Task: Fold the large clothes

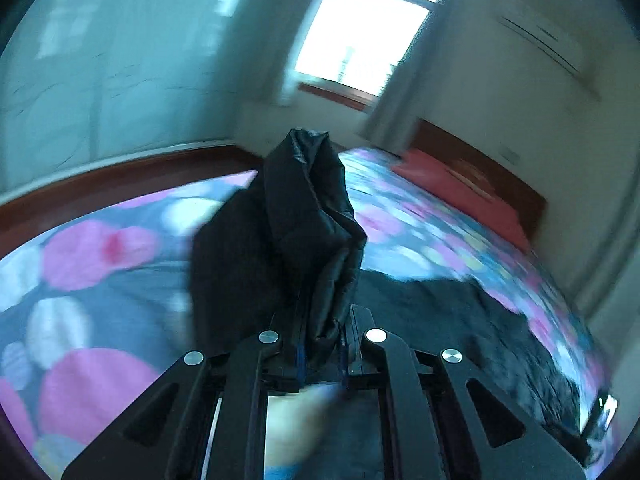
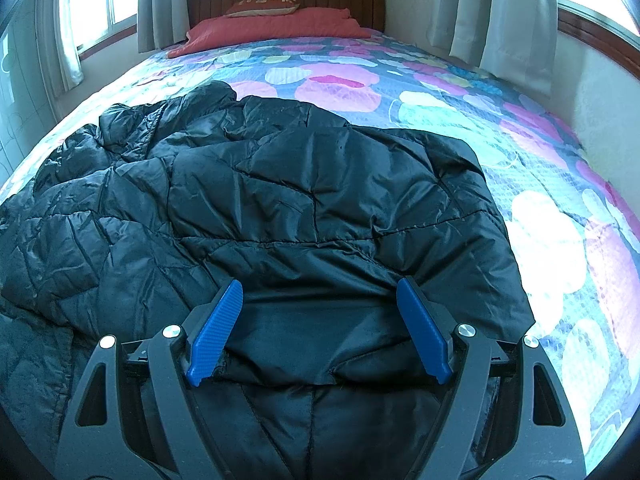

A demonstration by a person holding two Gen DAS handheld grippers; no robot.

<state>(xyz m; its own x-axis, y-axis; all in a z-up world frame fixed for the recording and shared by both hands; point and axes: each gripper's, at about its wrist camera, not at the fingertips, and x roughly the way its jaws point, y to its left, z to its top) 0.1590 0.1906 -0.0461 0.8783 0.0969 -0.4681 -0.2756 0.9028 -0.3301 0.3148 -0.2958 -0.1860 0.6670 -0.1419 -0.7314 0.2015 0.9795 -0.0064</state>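
One black jacket point(image 2: 304, 200) lay spread across the bed point(image 2: 440, 112), quilted and puffy, and it was the only garment in sight. Its bulk sat ahead of and below the right gripper point(image 2: 320, 332), whose blue pads point(image 2: 218, 328) stood wide apart over the near hem, pressing on nothing. The left gripper point(image 1: 320, 344) was clamped tight on a bunched fold of that same jacket point(image 1: 304, 220), which stood up straight ahead of its jaws, lifted clear of the bedspread; the view was smeared by motion.

The step in hand looked like carrying the pinched part across the body of the jacket to make the first fold. To do it well, the left gripper should probably keep its pinch firm, since slick padded cloth can slide out, and bring the fold over low and flat rather than high, so trapped air does not balloon the layers. The right gripper would likely serve best as an anchor, closing on the hem just below it or pressing it down so the jacket does not drag across the bed. Laying the lifted edge in line with the far edge before letting go should give a squarer result.

By count: one jacket, one bed, two grippers, one red pillow point(image 2: 280, 26) far ahead at the headboard, with one small cushion point(image 2: 262, 6) on it.
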